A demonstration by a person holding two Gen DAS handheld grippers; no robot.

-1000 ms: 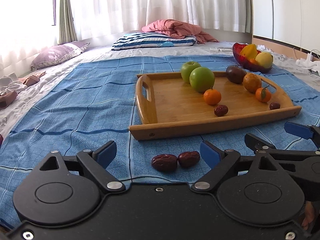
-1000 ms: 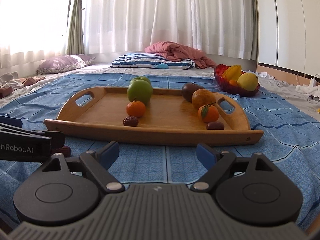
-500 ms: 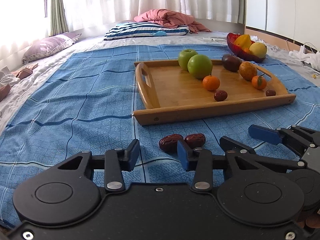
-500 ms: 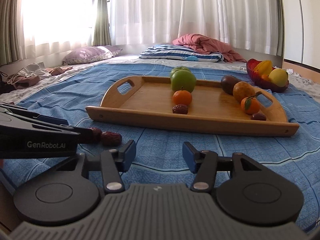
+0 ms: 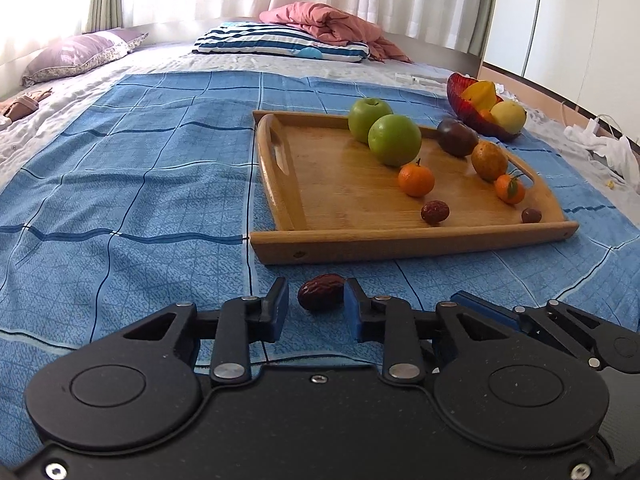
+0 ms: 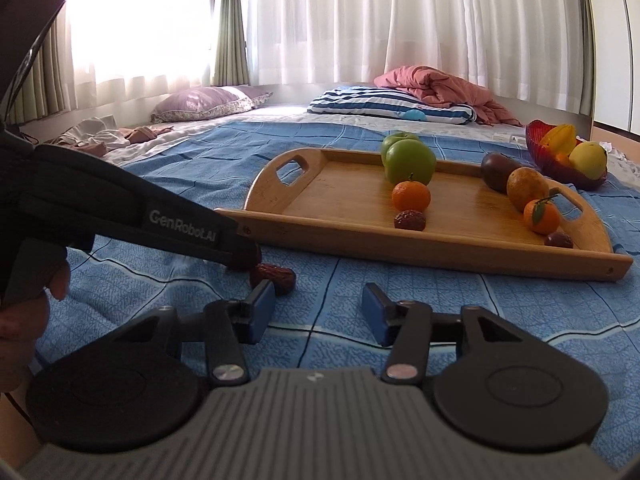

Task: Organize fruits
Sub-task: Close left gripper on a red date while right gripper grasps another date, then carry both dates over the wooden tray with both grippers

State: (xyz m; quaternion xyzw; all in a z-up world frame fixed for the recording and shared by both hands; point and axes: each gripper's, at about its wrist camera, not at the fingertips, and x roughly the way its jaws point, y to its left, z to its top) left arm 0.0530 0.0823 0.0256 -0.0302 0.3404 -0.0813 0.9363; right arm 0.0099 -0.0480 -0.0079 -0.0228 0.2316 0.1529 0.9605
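Left gripper [image 5: 316, 310]: jaws just been closing, now narrow, red date [image 5: 321, 297] between pads [image 5: 280, 310] but not yet pinched, I judge. Second date [image 6: 276, 277] lies just beside, on blue bedspread [image 5: 120, 200] in front of wooden tray [image 5: 400, 246]. Right gripper [image 6: 318, 312]: jaws just been closing too, half apart, nothing between; second date off its left pad. My advice: centre date, squeeze gently, lift clear of tray rim, set down beside tray dates. Readable writing: "GenRobot.AI" on left gripper's side.

Two low wrist views facing forward, close over blue bedspread [image 5: 120, 200], sharing wooden tray [image 6: 440, 256]
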